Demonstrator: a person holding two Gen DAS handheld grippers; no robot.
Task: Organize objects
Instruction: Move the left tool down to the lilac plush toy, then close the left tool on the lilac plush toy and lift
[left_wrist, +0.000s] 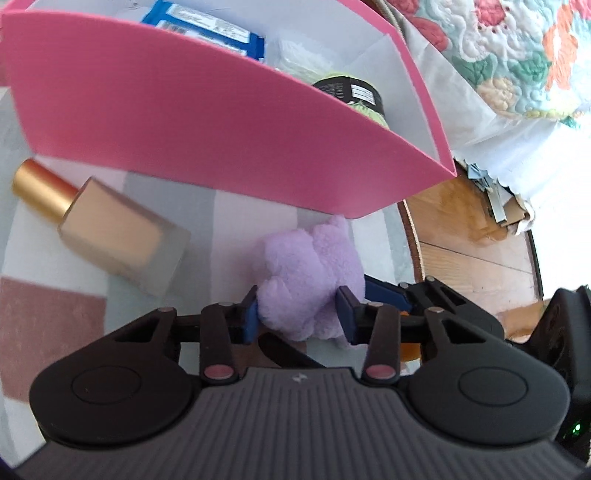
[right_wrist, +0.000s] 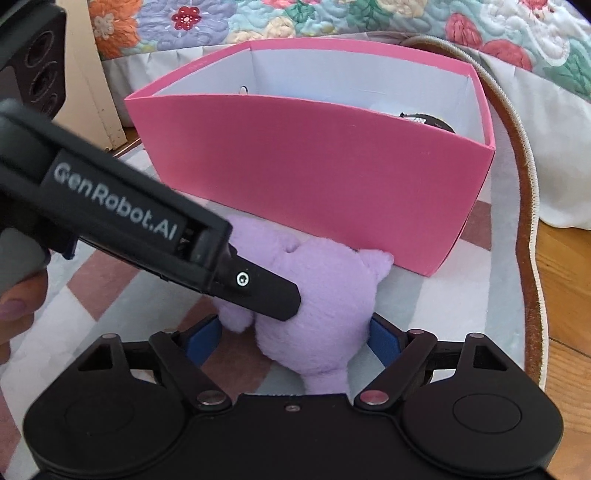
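The left gripper (left_wrist: 299, 314) is pinching the plush (left_wrist: 310, 277) on the rug (left_wrist: 44, 314); the right gripper (right_wrist: 295, 336) is straddling it, spread wide. Beyond, a bottle (left_wrist: 110, 229) is lying unsorted, while the box (left_wrist: 221, 129) is already holding a packet (left_wrist: 207, 29) and jar (left_wrist: 351, 92).

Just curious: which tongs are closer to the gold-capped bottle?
Left. The left tongs grip the purple plush beside the bottle; the right tongs straddle the plush farther away.

Both wrist cameras look steeply down, close on the purple plush (left_wrist: 310, 280) (right_wrist: 325, 306).
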